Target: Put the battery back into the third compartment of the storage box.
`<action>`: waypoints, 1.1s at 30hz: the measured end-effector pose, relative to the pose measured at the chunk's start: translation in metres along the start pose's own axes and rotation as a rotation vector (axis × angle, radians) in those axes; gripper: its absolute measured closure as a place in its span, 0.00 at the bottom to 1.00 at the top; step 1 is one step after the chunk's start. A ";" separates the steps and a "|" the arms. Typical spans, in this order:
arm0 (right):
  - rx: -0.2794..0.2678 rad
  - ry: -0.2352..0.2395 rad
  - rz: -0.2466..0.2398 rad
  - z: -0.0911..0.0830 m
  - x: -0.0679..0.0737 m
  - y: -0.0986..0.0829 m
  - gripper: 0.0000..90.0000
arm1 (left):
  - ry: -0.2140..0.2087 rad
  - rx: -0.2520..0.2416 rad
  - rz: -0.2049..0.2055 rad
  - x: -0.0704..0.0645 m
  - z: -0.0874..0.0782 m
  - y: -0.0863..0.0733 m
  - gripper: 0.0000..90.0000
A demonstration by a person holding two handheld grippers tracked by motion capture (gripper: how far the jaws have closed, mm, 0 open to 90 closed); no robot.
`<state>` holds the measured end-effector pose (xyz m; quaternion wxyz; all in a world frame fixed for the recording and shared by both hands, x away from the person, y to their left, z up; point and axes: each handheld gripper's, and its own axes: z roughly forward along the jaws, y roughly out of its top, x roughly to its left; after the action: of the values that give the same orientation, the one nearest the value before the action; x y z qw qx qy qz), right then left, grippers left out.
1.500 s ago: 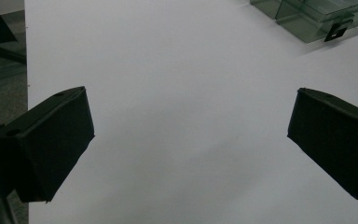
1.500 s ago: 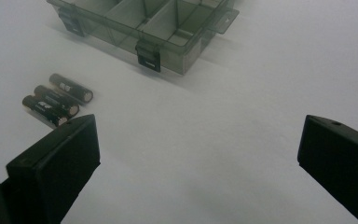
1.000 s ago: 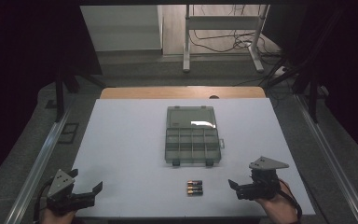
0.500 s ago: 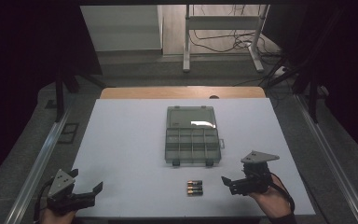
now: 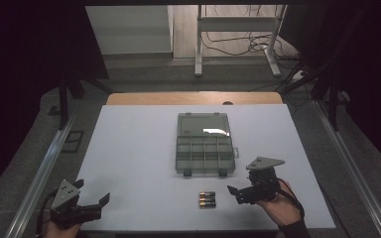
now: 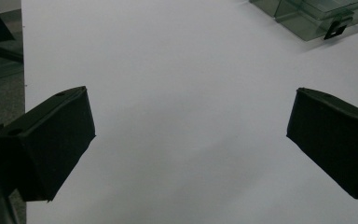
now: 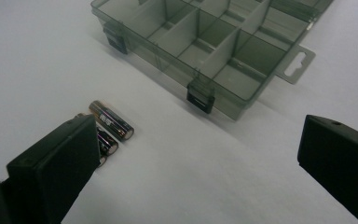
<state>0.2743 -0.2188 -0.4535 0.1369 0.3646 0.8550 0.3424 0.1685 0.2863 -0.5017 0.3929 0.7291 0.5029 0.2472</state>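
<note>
Your right gripper (image 5: 239,192) hangs low over the table (image 5: 129,158) with its jaws wide apart and nothing between them. The batteries (image 5: 207,199) lie just beside it, toward the middle of the table and close to the near edge, side by side in a small row. In the high view their long axes run left-right, so they point end-on at your jaws; in the right gripper view they lie (image 7: 111,120) slanted, partly behind one jaw. You will likely need to turn the wrist to close across a battery rather than along it.

The box (image 5: 204,148) sits open just beyond them, compartments empty, its latches (image 7: 200,98) facing you. Nothing stands between gripper and batteries.

Your left gripper (image 5: 87,208) rests well apart at the near left corner, jaws also spread and empty.
</note>
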 end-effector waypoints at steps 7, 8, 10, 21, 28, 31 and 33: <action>0.038 0.023 -0.026 0.009 0.008 0.010 0.00 | -0.001 0.004 0.005 0.000 0.000 0.000 0.02; 0.040 0.027 -0.024 0.011 0.009 0.011 0.00 | -0.001 0.004 0.005 0.000 0.000 0.000 0.02; 0.053 0.043 -0.038 0.014 0.011 0.014 0.00 | -0.001 0.005 0.005 0.000 0.000 0.000 0.02; 0.134 0.090 -0.107 0.032 0.023 0.025 0.16 | -0.005 0.005 0.009 0.000 0.001 0.000 0.02; 0.201 0.123 -0.180 0.048 0.032 0.029 0.38 | -0.005 0.007 0.013 -0.001 0.001 0.001 0.02; 0.225 0.139 -0.212 0.054 0.034 0.031 0.47 | -0.005 0.008 0.015 -0.001 0.001 0.001 0.02; 0.237 0.151 -0.225 0.058 0.037 0.032 0.53 | -0.004 0.008 0.018 -0.001 0.001 0.001 0.02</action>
<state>0.2939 -0.1483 -0.4731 0.0658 0.2534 0.9327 0.2482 0.1691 0.2847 -0.5016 0.3888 0.7357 0.4966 0.2469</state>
